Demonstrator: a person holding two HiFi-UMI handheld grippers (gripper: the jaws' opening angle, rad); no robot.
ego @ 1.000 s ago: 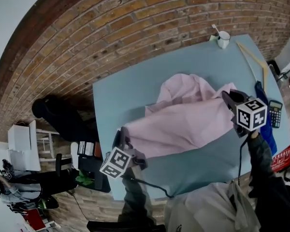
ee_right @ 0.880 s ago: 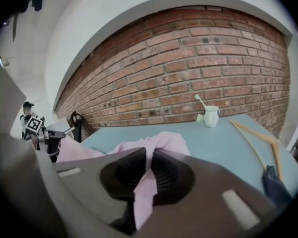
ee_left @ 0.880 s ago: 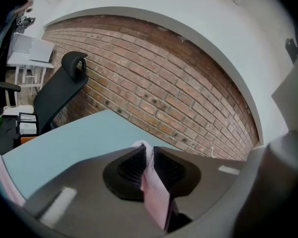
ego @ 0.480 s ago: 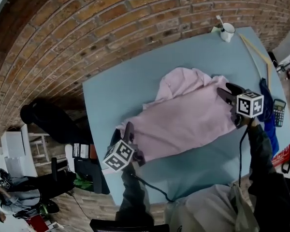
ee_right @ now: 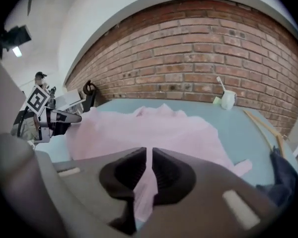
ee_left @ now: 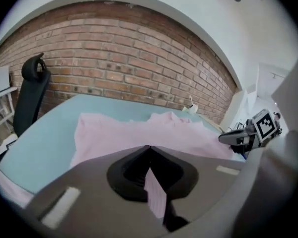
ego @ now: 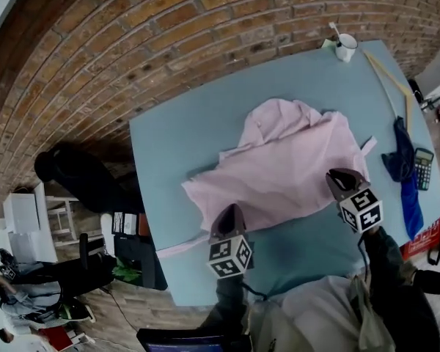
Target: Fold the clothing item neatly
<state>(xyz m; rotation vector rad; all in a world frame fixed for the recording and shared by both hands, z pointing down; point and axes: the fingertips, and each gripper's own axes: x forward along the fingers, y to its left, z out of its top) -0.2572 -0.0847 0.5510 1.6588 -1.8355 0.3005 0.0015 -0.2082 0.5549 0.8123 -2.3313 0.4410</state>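
Observation:
A pink shirt (ego: 279, 167) lies spread on the blue-green table (ego: 169, 145), its collar toward the brick wall. One sleeve (ego: 182, 246) trails to the table's near left edge. My left gripper (ego: 230, 211) sits at the near left hem, shut on a fold of pink cloth (ee_left: 156, 197) that runs between its jaws (ee_left: 149, 148). My right gripper (ego: 342, 176) is at the near right hem. Its jaws are closing, and a strip of the shirt (ee_right: 146, 182) is pinched in the narrow gap (ee_right: 149, 151). Each gripper view shows the other gripper across the shirt.
A white mug (ego: 344, 48) with a spoon stands at the far right corner. Wooden sticks (ego: 387, 86), a blue cloth (ego: 402, 169) and a calculator (ego: 423, 169) lie along the right edge. A black chair (ego: 77, 174) stands left of the table.
Both grippers have left the shirt's side edges and come to its near hem. The shirt, lifted before, now lies flatter on the table.

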